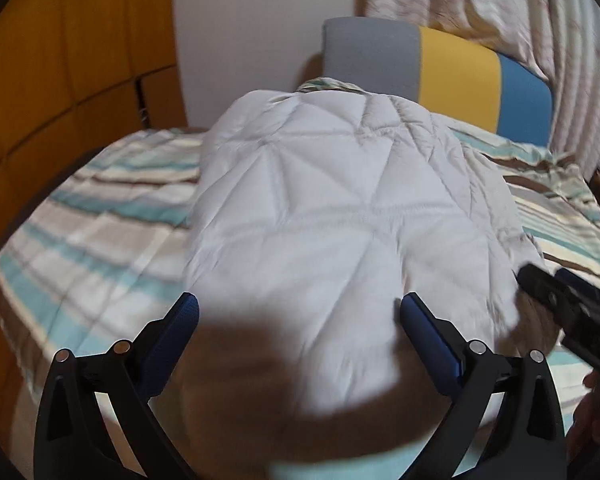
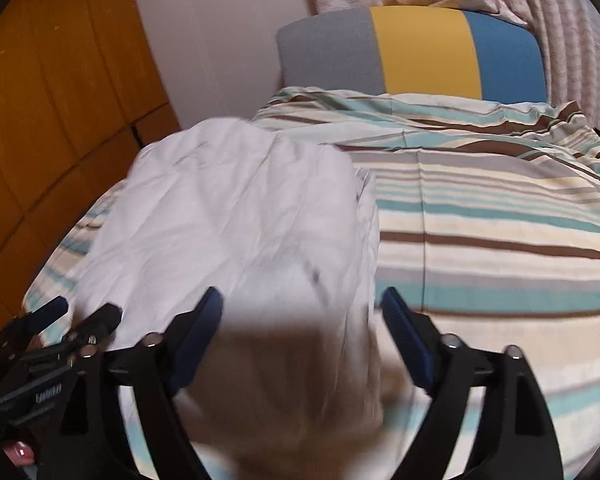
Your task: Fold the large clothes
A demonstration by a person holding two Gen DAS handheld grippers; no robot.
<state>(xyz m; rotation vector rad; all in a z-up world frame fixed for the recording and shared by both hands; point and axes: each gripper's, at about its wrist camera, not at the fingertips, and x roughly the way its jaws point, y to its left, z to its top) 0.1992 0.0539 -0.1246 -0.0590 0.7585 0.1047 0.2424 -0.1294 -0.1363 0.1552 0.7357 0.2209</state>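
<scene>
The white jacket point(image 1: 340, 208) lies folded on the striped bed point(image 2: 500, 240). Both the left gripper point(image 1: 300, 320) and the right gripper point(image 2: 302, 312) stand spread, holding nothing. The puffy fold may spring open, since nothing pins it.

You have a pale white quilted jacket point(image 1: 340, 208), stitched in diamond lines, on a bedspread point(image 2: 500, 216) striped teal, cream, grey and brown. At twelve o'clock the headboard point(image 2: 420, 52) shows grey, yellow and blue blocks; at nine o'clock the wardrobe point(image 1: 60, 80) is orange-brown wood. Your grippers are black with blue pads point(image 1: 428, 336).
</scene>
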